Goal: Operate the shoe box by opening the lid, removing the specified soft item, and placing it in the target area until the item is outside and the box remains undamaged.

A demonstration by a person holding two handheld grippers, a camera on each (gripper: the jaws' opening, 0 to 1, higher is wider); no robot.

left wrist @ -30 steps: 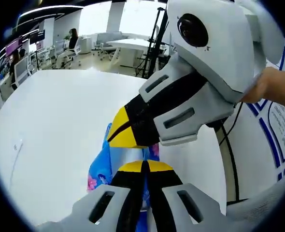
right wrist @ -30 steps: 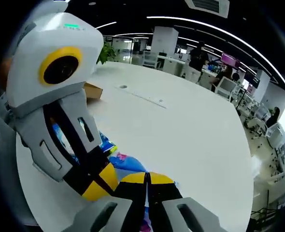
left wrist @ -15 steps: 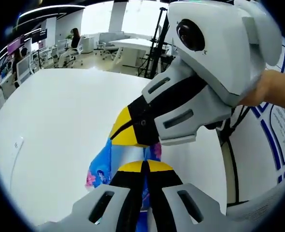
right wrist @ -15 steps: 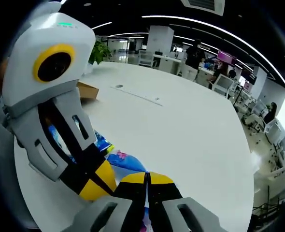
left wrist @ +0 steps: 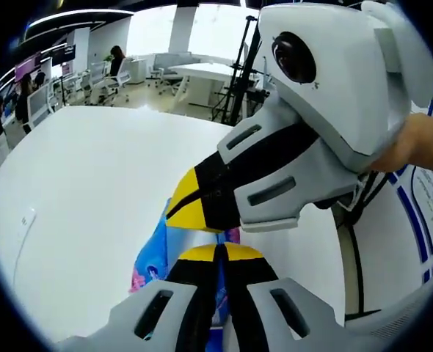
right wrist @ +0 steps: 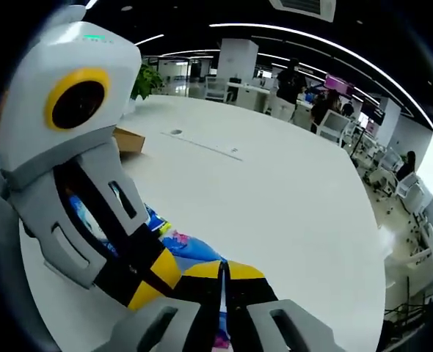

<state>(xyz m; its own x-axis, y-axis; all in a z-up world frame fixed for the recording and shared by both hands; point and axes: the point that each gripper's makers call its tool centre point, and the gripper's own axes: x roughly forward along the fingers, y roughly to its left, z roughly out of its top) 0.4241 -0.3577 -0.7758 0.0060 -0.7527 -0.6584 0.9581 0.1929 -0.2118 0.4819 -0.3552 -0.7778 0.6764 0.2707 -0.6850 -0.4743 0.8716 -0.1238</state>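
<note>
Held between both grippers above a white table point(left wrist: 77, 183): a soft item point(left wrist: 154, 253), thin, glossy and printed in blue and pink, likely a small bag or folded cloth; exact kind not clear. Probably very light, limp and easily creased, perhaps slippery at the surface; best pinched at an edge or corner with modest force, two grips spread apart to stop it drooping. Left gripper point(left wrist: 218, 253) clenched, yellow-tipped jaws pressed together with the blue material caught between them at the near edge. Right gripper point(right wrist: 222, 270) likewise clamped on the same item point(right wrist: 191, 246), jaws meeting with coloured fabric showing just ahead of the tips. In the left gripper view, right gripper point(left wrist: 202, 205) crossing in from the right, tips touching the item just beyond the left pair; a hand point(left wrist: 422, 147) behind it. A brown cardboard piece point(right wrist: 128, 139), possibly the shoe box, lying well apart on the table.
</note>
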